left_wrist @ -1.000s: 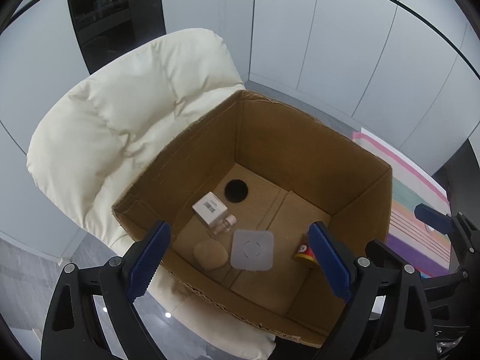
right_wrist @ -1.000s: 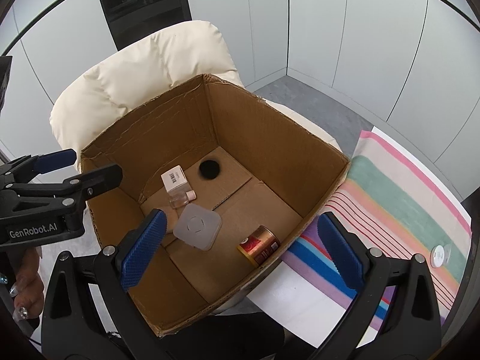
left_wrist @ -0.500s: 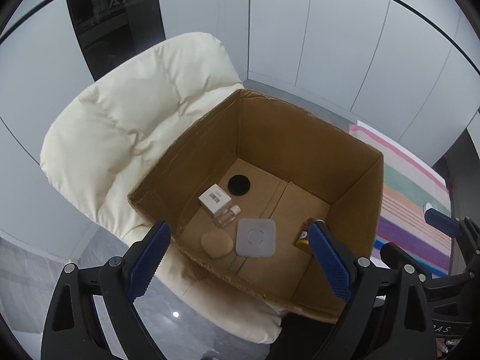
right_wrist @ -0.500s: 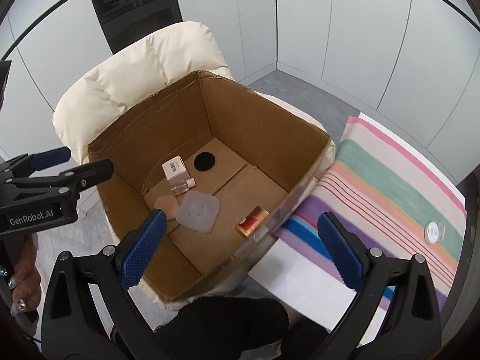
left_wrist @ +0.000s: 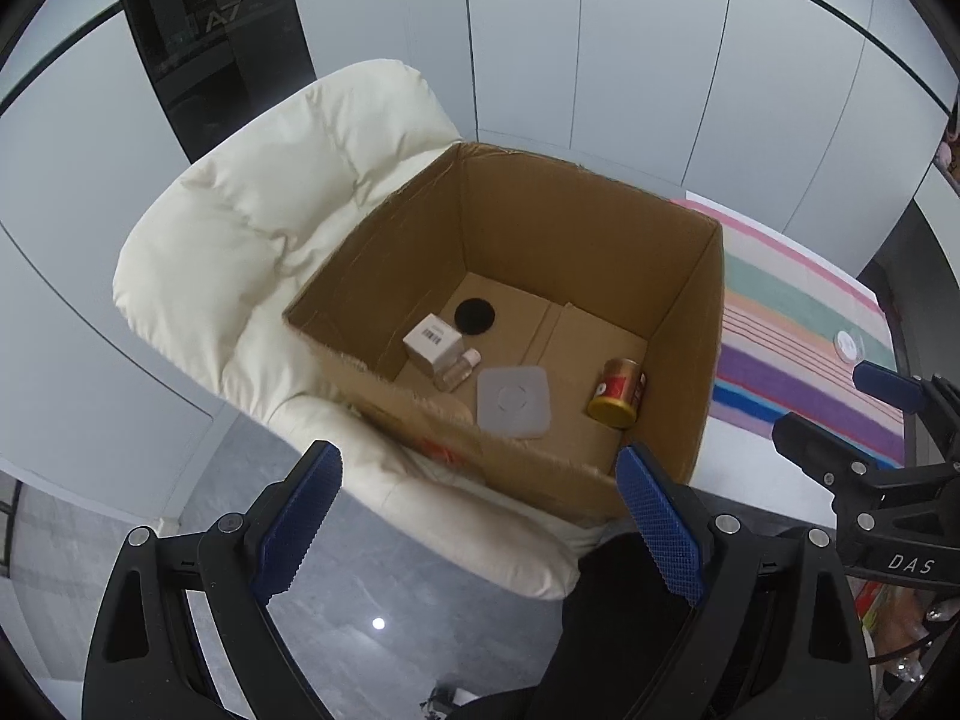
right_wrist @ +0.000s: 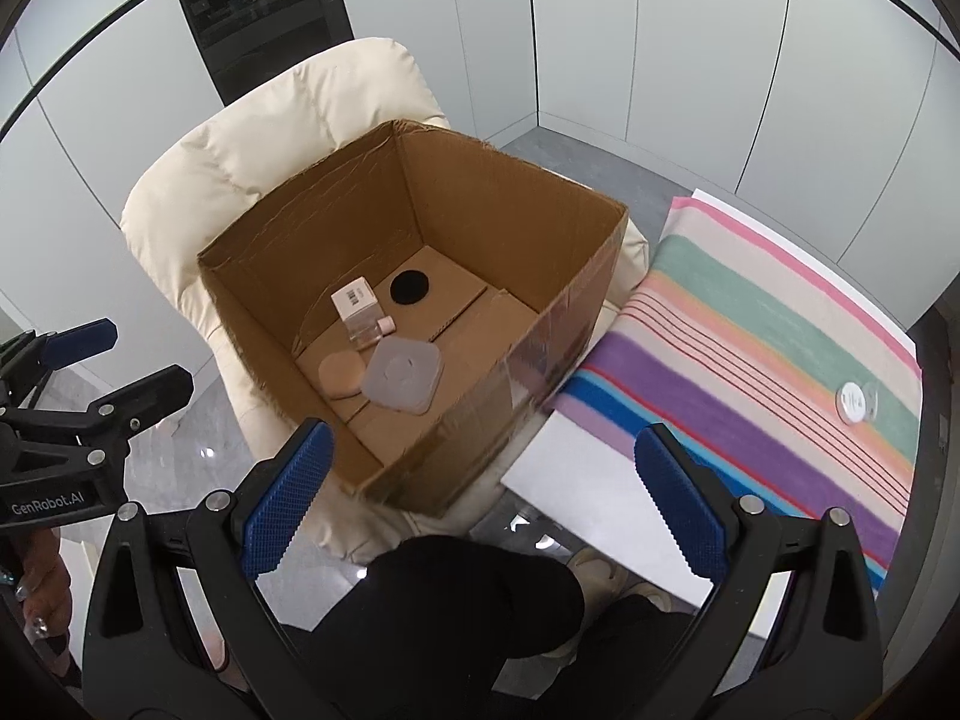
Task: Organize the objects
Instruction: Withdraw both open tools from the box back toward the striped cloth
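Observation:
An open cardboard box (left_wrist: 699,324) (right_wrist: 600,276) rests on a cream padded chair (left_wrist: 270,222) (right_wrist: 258,138). On its floor lie a white carton (left_wrist: 432,343) (right_wrist: 355,301), a small clear bottle (left_wrist: 457,367) (right_wrist: 375,330), a translucent square lid (left_wrist: 514,401) (right_wrist: 401,375), a black disc (left_wrist: 474,315) (right_wrist: 409,287), a gold can (left_wrist: 617,391) on its side and a beige puff (right_wrist: 342,373). My left gripper (left_wrist: 480,522) hangs open and empty over the box's near edge. My right gripper (right_wrist: 480,504) is open and empty too, near the box's front corner.
A striped cloth (right_wrist: 768,348) (left_wrist: 798,336) covers a white table to the right of the box, with a small round white thing (right_wrist: 853,402) (left_wrist: 847,345) on it. A person's dark-clad knee (right_wrist: 456,594) sits below the grippers. Grey floor lies at left.
Both grippers have drawn back and a little up from the box, which now sits farther off. The gold can shows in the left view and is hidden in the right view.

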Demonstrator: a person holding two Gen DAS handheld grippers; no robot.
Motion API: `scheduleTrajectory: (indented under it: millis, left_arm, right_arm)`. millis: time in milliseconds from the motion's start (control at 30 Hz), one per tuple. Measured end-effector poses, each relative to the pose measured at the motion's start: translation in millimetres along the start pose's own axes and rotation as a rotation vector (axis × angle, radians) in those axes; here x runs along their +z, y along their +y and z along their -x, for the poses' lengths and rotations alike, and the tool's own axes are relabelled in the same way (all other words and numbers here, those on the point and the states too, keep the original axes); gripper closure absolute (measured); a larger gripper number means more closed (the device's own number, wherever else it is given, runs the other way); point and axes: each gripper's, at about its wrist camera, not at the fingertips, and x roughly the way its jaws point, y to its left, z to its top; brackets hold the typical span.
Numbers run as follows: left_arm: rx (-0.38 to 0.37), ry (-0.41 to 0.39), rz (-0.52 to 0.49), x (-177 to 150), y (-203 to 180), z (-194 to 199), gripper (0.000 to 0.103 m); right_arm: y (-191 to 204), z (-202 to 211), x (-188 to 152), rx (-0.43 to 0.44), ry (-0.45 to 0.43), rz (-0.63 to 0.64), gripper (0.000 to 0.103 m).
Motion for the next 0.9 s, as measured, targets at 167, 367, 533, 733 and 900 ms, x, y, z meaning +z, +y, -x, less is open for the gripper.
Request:
scheduleTrajectory:
  millis: [167, 367, 533, 733, 900]
  left_arm:
    - [-0.009, 0.007, -0.005, -12, -4, 7, 0.009]
    - [-0.016, -0.002, -0.043, -28, -14, 17, 0.009]
    - [-0.024, -0.01, -0.036, -37, -15, 24, 0.009]
    - [-0.029, -0.031, -0.038, -42, -18, 24, 0.009]
    - [-0.054, -0.042, -0.058, -45, -27, 21, 0.009]
  right_arm:
    - [5, 9, -17, -0.01, 0.01, 0.015, 0.001]
    - [9, 25, -31, -0.01, 0.002, 0.018, 0.001]
    - [15, 34, -37, -0.004, -0.004, 0.038, 0.001]
    - [16, 43, -42, -0.006, -0.011, 0.036, 0.001]
    - [9, 51, -48, -0.011, -0.025, 0.021, 0.001]
